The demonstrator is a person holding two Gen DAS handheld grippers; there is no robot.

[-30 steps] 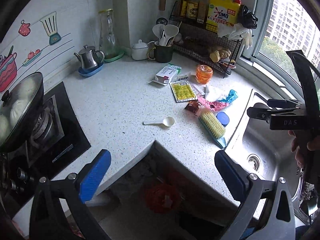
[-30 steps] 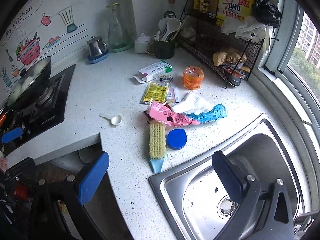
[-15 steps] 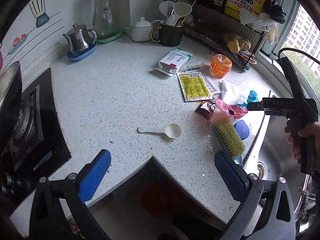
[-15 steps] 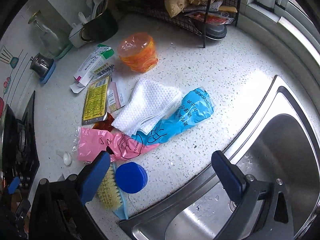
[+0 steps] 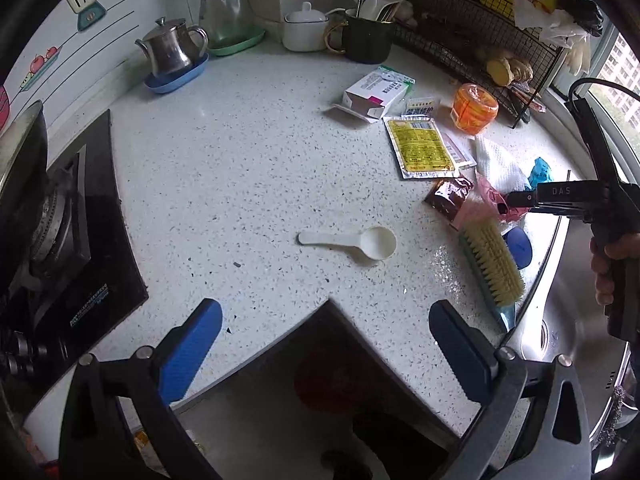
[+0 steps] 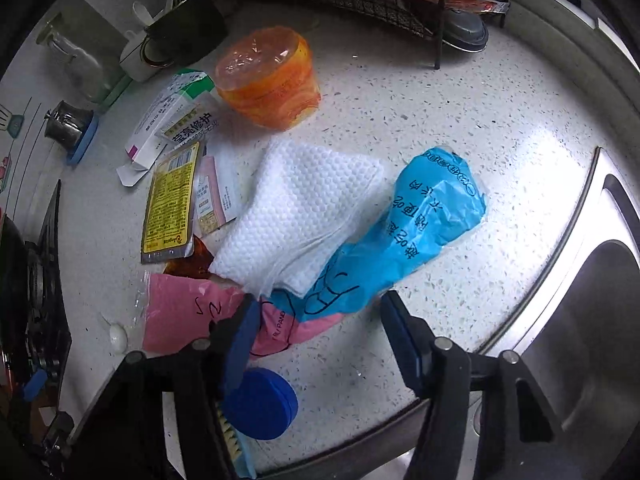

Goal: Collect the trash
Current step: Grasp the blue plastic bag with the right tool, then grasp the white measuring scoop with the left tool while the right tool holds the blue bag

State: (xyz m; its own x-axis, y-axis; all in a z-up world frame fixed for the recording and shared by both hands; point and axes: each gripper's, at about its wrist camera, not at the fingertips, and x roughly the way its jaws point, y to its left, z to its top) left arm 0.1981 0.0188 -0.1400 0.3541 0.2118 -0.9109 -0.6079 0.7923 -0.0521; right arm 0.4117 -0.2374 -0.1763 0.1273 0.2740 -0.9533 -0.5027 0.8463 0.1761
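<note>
Your right gripper stood over the pink-and-blue plastic wrapper near the worktop's edge by the sink. Its jaws had just been closing and were partly shut, with the wrapper's pink and blue middle lying between the blue pads. Whether the pads were already pressing on the film I could not tell, so I would call it not yet gripped. Your left gripper hung wide open and empty over the worktop's inner corner notch, near the white scoop.

To do this grab well, I think you needed to sink the pads right down to the worktop and bunch the film before closing fully, since a thin flat sheet slides out from under shallow fingertips. You also had to keep clear of the blue cap and the scrub brush just beside the left pad.

The wrapper looked like crinkled, glossy film, limp and printed with black lettering. A white dimpled paper towel overlapped it, soft and likely to drag along. Further in lay a flat yellow foil sachet, a torn brown packet, an opened cardboard carton and a squat orange plastic tub with a clear film lid.
</note>
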